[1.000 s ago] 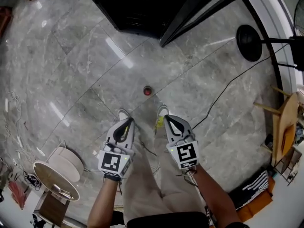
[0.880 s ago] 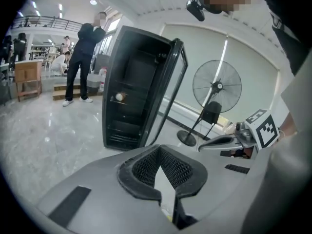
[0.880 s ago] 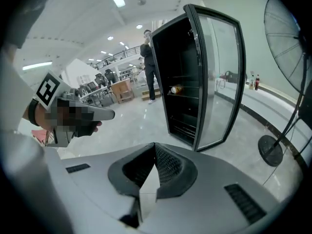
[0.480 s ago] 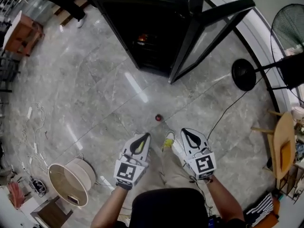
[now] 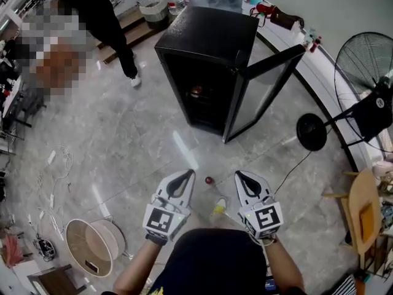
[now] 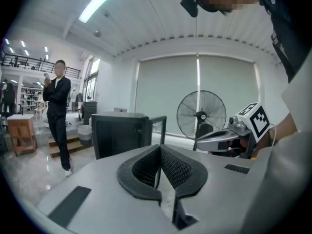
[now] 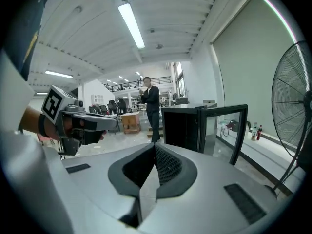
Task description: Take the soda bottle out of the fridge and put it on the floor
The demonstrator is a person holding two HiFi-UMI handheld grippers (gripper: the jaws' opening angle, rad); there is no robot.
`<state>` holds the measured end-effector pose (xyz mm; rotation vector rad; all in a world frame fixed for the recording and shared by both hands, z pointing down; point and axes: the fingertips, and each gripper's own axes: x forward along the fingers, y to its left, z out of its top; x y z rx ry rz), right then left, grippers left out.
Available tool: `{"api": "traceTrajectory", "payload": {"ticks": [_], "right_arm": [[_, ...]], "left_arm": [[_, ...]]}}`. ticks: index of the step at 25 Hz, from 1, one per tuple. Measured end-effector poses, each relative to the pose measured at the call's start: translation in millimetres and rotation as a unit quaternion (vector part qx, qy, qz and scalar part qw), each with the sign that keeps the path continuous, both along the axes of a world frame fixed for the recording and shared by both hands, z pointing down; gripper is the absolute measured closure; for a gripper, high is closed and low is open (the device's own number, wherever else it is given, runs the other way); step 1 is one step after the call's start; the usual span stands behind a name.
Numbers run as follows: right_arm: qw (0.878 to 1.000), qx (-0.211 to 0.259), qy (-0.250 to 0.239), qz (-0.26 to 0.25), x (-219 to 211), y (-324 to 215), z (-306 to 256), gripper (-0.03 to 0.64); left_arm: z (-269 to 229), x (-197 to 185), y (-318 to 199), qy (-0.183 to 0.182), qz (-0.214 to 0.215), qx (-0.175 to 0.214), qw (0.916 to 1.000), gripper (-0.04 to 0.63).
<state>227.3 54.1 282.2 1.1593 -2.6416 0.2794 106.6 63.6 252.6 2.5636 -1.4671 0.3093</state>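
The black fridge [image 5: 209, 48] stands on the grey floor ahead of me, its glass door [image 5: 265, 88] swung open to the right. Something reddish [image 5: 196, 91] sits on a shelf inside; I cannot tell what it is. A small red-topped thing [image 5: 209, 180], possibly the soda bottle seen from above, stands on the floor between my two grippers. My left gripper [image 5: 185, 177] and right gripper [image 5: 241, 177] are held side by side, level, both shut and empty. The fridge [image 6: 119, 133] also lies ahead in the left gripper view, and the fridge [image 7: 185, 128] in the right gripper view.
A person in black [image 5: 101, 17] stands left of the fridge. A standing fan [image 5: 362, 60] with a round base [image 5: 311, 131] is at the right, its cable [image 5: 295, 161] trailing over the floor. A white round spool [image 5: 92, 244] lies at my lower left; wooden furniture [image 5: 362, 208] at the right.
The head view has tilted up, so the whole fridge, the person and the fan have come into view. Both grippers stay shut and side by side; the red-topped thing now shows between them.
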Motion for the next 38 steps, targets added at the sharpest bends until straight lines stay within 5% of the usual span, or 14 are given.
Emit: {"api": "traceTrajectory", "payload": {"ticks": [13, 38], "right_arm": [[0.997, 0.061, -0.021, 0.051, 45, 9, -38, 0.623], [0.994, 0.058, -0.023, 0.093, 81, 13, -42, 0.623]], "left_arm": [[-37, 7, 7, -0.003, 0.016, 0.051, 0.9986, 0.577], [-38, 9, 10, -0.026, 0.03, 0.05, 0.998, 0.577]]}}
